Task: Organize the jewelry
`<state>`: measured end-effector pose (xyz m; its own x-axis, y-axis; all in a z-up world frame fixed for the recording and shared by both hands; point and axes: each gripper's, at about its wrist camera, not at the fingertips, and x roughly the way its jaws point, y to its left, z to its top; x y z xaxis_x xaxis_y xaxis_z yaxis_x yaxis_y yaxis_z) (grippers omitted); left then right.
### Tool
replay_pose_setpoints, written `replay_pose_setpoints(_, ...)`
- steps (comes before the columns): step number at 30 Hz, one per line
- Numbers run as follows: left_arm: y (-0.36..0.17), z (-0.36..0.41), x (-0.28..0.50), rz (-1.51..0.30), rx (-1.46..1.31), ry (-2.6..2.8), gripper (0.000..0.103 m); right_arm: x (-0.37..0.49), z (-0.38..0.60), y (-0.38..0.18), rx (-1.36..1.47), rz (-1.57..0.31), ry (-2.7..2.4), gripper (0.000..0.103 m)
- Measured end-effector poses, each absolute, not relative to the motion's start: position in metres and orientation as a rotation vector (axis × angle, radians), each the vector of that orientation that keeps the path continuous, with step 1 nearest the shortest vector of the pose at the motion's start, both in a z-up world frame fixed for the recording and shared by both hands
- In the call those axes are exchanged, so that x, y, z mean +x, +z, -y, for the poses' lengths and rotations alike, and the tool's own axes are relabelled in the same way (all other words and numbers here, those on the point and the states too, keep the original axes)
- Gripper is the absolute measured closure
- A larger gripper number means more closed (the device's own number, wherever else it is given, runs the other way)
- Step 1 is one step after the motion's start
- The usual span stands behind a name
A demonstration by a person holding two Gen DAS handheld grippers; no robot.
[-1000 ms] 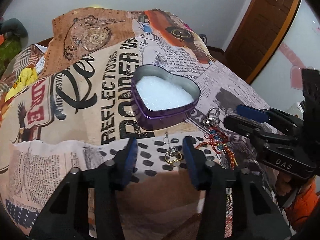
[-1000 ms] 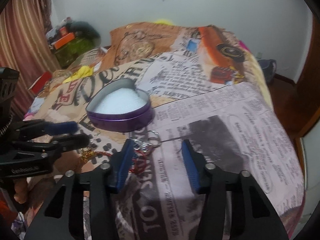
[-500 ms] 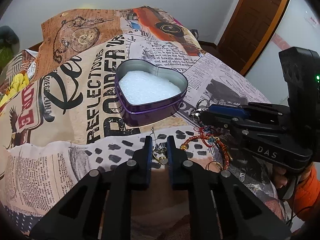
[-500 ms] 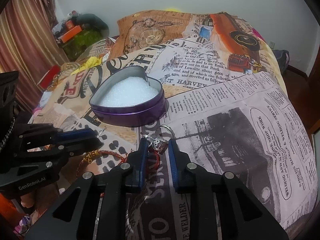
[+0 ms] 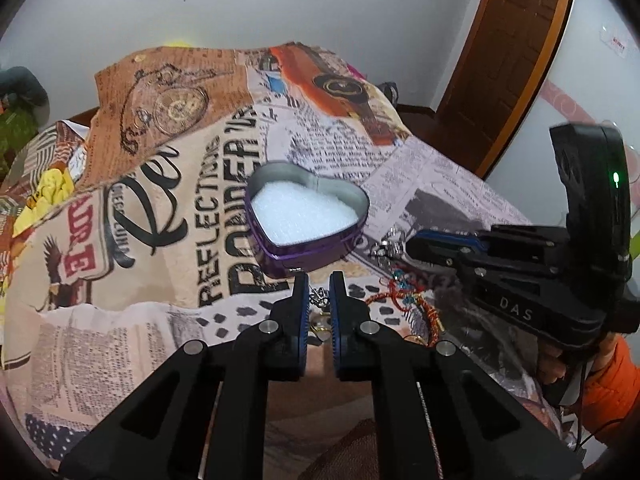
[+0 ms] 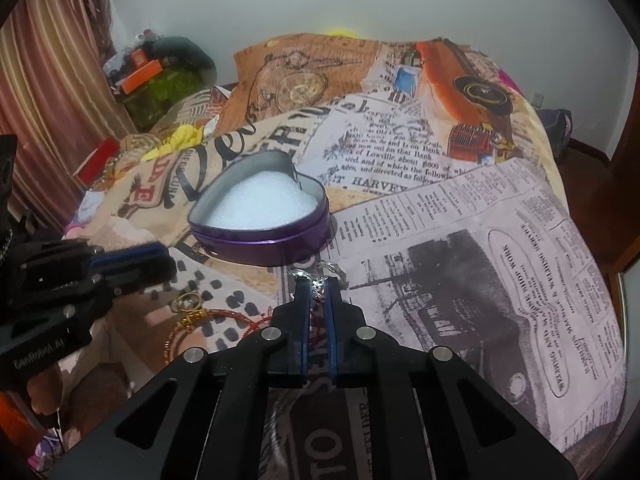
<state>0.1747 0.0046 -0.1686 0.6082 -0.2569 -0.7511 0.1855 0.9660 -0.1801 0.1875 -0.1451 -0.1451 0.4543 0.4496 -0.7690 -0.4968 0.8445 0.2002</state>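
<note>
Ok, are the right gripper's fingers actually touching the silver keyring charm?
Touching. In the right wrist view the right gripper has just been closing, and its fingers now pinch the silver keyring charm between their tips.

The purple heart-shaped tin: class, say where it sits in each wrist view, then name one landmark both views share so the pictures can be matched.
Left wrist view: the purple heart-shaped tin sits centre frame, just beyond the left gripper.
Right wrist view: the tin lies left of centre, up and left of the right gripper.
Shared landmark: the pocket-watch print on the bedspread, beyond the tin in both.
</note>
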Motion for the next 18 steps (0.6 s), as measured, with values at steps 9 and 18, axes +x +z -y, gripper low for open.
replay_pose_setpoints(9, -0.150, -0.026, 0.165, -0.826, -0.112, -0.215, 0.095, 0.190, 0.143, -0.149, -0.010, -1.012, 0.589, 0.071)
replay_pose_setpoints(18, -0.163, -0.035, 0.165, -0.851, -0.131, -0.199, 0.095, 0.197, 0.136, -0.156, -0.048, -1.009, 0.580, 0.065)
